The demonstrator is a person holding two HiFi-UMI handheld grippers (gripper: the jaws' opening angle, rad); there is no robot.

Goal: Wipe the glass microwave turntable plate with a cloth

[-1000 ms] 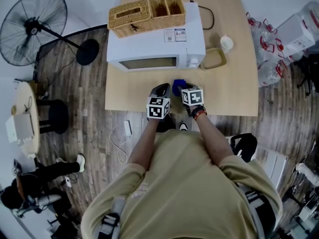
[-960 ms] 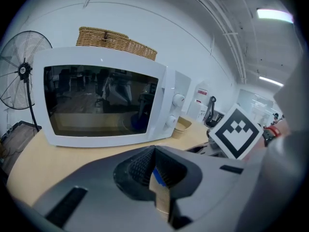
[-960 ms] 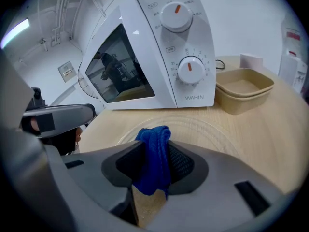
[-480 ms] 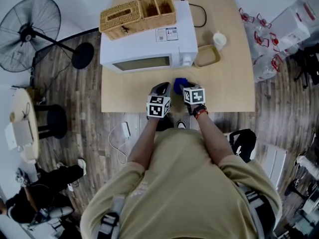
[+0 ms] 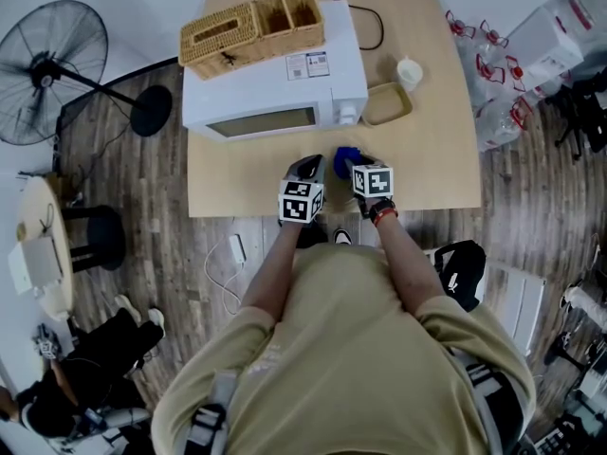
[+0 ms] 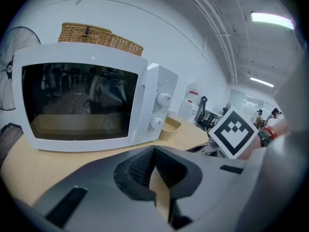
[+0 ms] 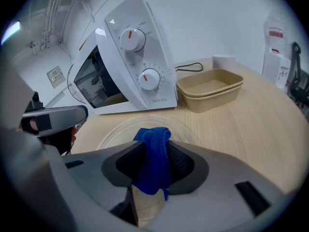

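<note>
Now the right claw (image 7: 153,166) pinches the blue cloth (image 7: 153,140) by the glass plate (image 7: 118,131) on the desk (image 7: 263,122), while the left claw (image 6: 153,170) is closed on nothing.

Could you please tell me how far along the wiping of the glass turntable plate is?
Done: the glass plate lies on the table before the shut microwave. In hand: the right gripper is shut on the blue cloth, over the plate's near edge; the left gripper is shut, empty. Left: the wiping; contact with the glass and any wiped area cannot be told.
</note>
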